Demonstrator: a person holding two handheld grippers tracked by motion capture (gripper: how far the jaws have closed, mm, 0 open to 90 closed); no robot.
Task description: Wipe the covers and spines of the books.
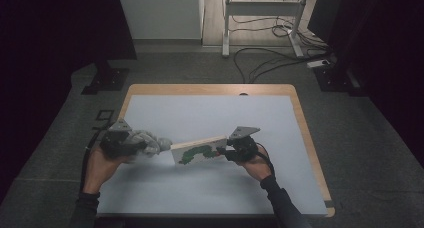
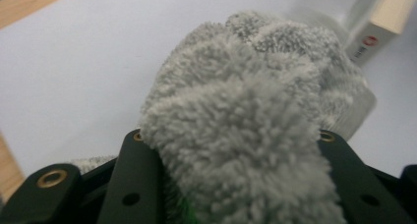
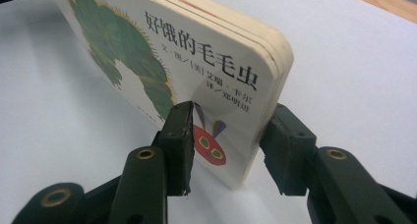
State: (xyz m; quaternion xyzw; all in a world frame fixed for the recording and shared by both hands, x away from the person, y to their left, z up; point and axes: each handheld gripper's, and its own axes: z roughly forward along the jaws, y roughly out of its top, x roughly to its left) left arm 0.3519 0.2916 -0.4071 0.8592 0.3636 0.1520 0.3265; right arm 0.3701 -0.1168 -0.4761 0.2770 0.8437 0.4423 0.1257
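A thick board book (image 1: 199, 151) with a green caterpillar on its cover stands on its long edge, slightly tilted, near the middle of the pale table (image 1: 210, 113). My right gripper (image 1: 226, 151) is shut on its right end. In the right gripper view the jaws of that gripper (image 3: 231, 121) press the book (image 3: 196, 62) from front and back, near the caterpillar's red head. My left gripper (image 1: 142, 147) is shut on a fluffy grey cloth (image 1: 146, 141) just left of the book. In the left gripper view the cloth (image 2: 246, 111) bulges out between the jaws of the left gripper (image 2: 233, 135), with the book's corner (image 2: 388, 22) beyond it.
The table has a wooden rim (image 1: 300, 118) around the pale surface. Beyond the far edge the floor holds cables (image 1: 270, 63), a white desk frame (image 1: 260, 18) and black stand feet (image 1: 105, 80) at both sides.
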